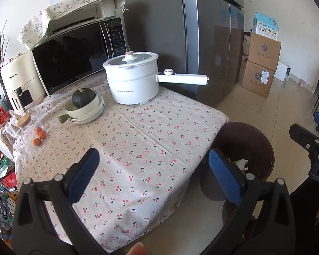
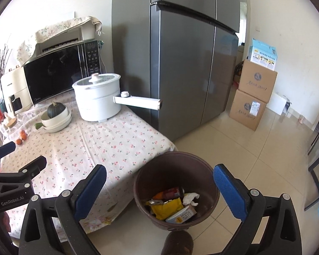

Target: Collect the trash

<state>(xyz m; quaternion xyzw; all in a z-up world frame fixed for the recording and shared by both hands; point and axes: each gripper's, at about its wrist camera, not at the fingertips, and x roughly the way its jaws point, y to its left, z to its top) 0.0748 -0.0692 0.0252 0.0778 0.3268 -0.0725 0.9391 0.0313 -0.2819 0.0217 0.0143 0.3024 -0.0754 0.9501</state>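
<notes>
A brown trash bin [image 2: 210, 182] stands on the floor beside the table's corner. Inside lie a yellow wrapper [image 2: 167, 209], a crumpled white tissue [image 2: 190, 197], a red can [image 2: 173, 192] and a small carton [image 2: 181, 213]. My right gripper [image 2: 159, 170] hangs open above the bin, nothing between its blue pads. My left gripper [image 1: 154, 153] is open and empty over the cherry-print tablecloth [image 1: 138, 131]; it also shows at the left edge of the right wrist view as the left gripper [image 2: 24, 155]. The bin [image 1: 255, 140] and tissue [image 1: 241, 163] appear past its right finger.
On the table stand a white electric pot [image 1: 134, 82] with a long handle, stacked bowls holding a green squash [image 1: 84, 97], small oranges [image 1: 39, 137], a microwave [image 1: 74, 59] and an air fryer [image 1: 21, 80]. A grey fridge [image 2: 191, 59] and stacked cartons [image 2: 253, 97] stand behind.
</notes>
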